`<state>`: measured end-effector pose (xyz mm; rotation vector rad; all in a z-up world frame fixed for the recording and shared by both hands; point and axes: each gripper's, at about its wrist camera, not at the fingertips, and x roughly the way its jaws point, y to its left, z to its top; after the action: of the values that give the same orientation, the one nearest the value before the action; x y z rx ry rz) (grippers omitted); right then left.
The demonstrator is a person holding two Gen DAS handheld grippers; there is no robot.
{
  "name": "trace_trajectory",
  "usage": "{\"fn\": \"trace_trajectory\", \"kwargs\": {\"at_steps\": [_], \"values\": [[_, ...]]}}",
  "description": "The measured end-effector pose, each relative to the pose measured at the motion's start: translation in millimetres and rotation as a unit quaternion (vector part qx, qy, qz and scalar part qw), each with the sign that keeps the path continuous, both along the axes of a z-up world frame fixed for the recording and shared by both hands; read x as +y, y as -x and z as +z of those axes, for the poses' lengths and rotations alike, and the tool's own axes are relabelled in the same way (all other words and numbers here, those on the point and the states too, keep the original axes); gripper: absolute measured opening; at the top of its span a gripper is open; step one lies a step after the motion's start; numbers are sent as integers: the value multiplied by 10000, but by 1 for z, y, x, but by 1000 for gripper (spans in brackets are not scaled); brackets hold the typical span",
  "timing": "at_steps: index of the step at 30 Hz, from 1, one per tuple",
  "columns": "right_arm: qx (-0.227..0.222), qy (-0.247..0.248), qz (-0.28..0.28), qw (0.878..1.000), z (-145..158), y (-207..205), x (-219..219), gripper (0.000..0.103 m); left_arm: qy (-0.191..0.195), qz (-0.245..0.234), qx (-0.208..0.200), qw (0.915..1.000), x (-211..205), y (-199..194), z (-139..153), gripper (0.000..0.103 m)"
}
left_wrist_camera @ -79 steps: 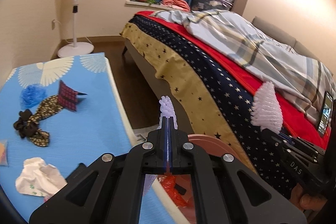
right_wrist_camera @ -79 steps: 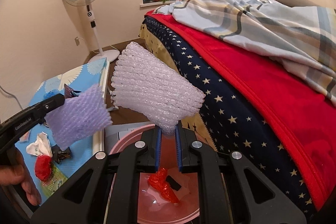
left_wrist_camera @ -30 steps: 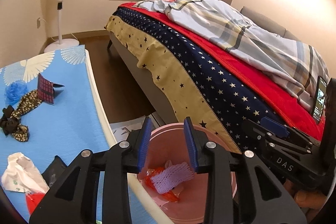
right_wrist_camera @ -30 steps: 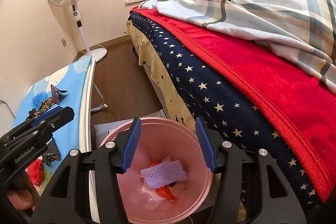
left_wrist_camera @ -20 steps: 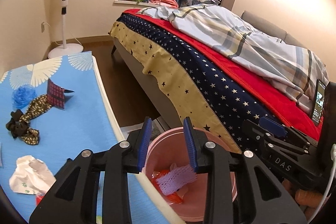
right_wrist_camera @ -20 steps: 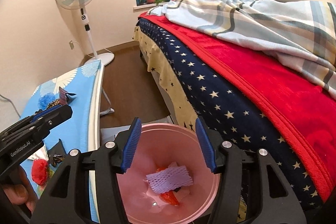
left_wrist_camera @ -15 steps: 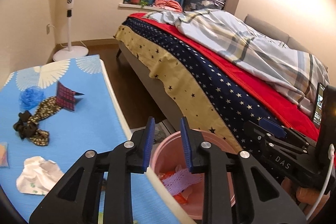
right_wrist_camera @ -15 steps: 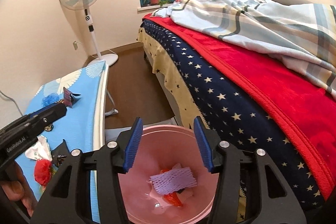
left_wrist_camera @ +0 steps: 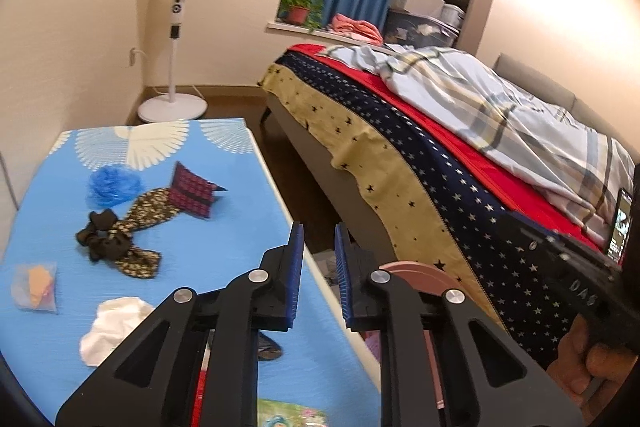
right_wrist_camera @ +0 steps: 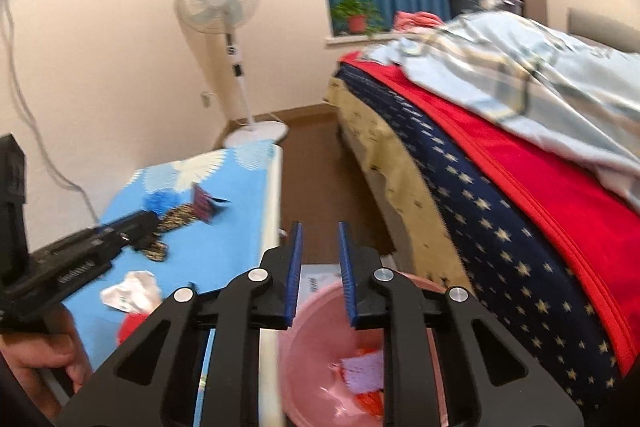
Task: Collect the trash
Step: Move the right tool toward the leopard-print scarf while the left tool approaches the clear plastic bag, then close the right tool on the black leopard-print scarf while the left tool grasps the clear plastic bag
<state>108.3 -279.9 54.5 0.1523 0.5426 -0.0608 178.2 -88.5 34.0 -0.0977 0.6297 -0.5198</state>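
A pink bin (right_wrist_camera: 320,359) stands on the floor between the blue table (left_wrist_camera: 224,235) and the bed; purple foam netting (right_wrist_camera: 362,371) and red scraps lie in it. My left gripper (left_wrist_camera: 318,247) is open and empty above the table's right edge, the bin rim (left_wrist_camera: 416,273) just right of it. My right gripper (right_wrist_camera: 320,247) is open and empty above the bin. On the table lie a crumpled white paper (left_wrist_camera: 114,327), a blue puff (left_wrist_camera: 112,185), a dark patterned wrapper (left_wrist_camera: 192,195), a black and patterned cloth strip (left_wrist_camera: 120,243) and a clear bag with orange contents (left_wrist_camera: 34,285).
The bed (left_wrist_camera: 440,163) with star blanket and plaid duvet fills the right. A standing fan (left_wrist_camera: 180,7) is in the far corner. A red scrap (right_wrist_camera: 134,327) lies near the white paper. A phone (left_wrist_camera: 618,223) sits at the far right.
Both grippers let their foam netting drop into the pink bin and opened. They then lifted and swung left toward the blue table; their jaws have narrowed slightly.
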Motion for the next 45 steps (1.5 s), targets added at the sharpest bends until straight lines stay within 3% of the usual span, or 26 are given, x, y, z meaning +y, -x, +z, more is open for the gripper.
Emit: {"fn": "trace_trajectory", "kwargs": {"at_steps": [6, 12, 20, 28, 39, 41, 45], "values": [[-287, 10, 744, 9968, 27, -25, 35, 18, 127, 346, -21, 9993, 31, -10, 7, 16], [-263, -29, 1392, 9899, 36, -67, 74, 13, 160, 701, -19, 9974, 59, -22, 8, 16], [-224, -16, 2139, 9766, 29, -122, 123, 11, 113, 1361, 46, 9906, 110, -42, 3, 16], [277, -412, 2644, 9631, -16, -176, 168, 11, -122, 2233, 280, 9743, 169, -58, -20, 16], [1490, -631, 3187, 9339, -98, -230, 223, 14, -502, 3050, 804, 9476, 218, -67, -69, 16], [1603, -619, 3180, 9324, -106, -235, 226, 19, -574, 3149, 913, 9430, 223, -68, -79, 16], [1877, -637, 3103, 9298, -125, -246, 235, 37, -681, 3212, 1091, 9382, 229, -73, -94, 19]]}}
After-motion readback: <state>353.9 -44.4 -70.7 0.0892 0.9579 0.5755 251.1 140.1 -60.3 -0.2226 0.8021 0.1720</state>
